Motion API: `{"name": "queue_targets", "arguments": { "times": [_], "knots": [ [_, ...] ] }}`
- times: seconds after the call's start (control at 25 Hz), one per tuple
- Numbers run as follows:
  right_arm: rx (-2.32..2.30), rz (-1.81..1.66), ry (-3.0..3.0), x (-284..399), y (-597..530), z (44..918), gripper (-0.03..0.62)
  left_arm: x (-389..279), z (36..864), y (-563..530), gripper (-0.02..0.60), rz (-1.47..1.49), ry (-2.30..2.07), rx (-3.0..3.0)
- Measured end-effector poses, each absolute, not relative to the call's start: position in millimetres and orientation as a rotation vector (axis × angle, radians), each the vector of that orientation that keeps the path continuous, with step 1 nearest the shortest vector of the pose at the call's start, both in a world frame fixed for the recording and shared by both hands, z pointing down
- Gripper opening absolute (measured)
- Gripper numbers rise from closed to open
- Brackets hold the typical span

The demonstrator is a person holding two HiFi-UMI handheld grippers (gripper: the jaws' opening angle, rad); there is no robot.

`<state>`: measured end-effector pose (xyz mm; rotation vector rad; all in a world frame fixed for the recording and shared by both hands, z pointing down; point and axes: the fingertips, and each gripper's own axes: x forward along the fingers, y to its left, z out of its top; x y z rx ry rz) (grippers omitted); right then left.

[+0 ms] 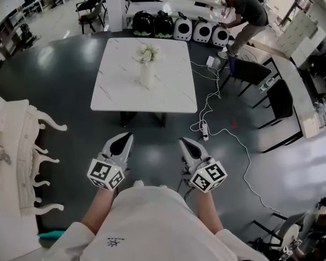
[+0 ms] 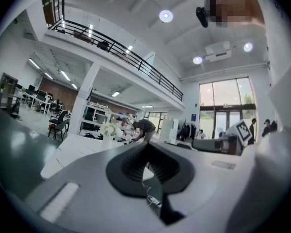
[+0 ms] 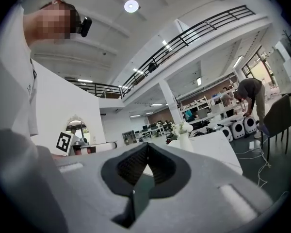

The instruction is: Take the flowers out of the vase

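Note:
A white vase with white flowers stands upright in the middle of a white marble table. Both grippers hover over the dark floor in front of that table, well short of it, pointing level toward it. My left gripper is shut with nothing between its jaws, and so is my right gripper. In the left gripper view the flowers show far off, beyond the closed left gripper. The right gripper view has the flowers and vase beyond the closed right gripper.
A person bends over a row of black and white carriers behind the table. Dark chairs stand at the table's right. A power strip with a white cable lies on the floor. White ornate furniture is at my left.

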<state>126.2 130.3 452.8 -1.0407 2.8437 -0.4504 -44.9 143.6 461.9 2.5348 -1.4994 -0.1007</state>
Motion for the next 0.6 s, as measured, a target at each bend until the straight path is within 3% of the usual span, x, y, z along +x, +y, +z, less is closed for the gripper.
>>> {"name": "queue_targets", "arguments": {
  "times": [0.6],
  "knots": [
    [-1.047,-0.449,2.820,98,134,449,0.001,-80,461,149,-0.011,-0.139,-1.484,2.543]
  ]
}}
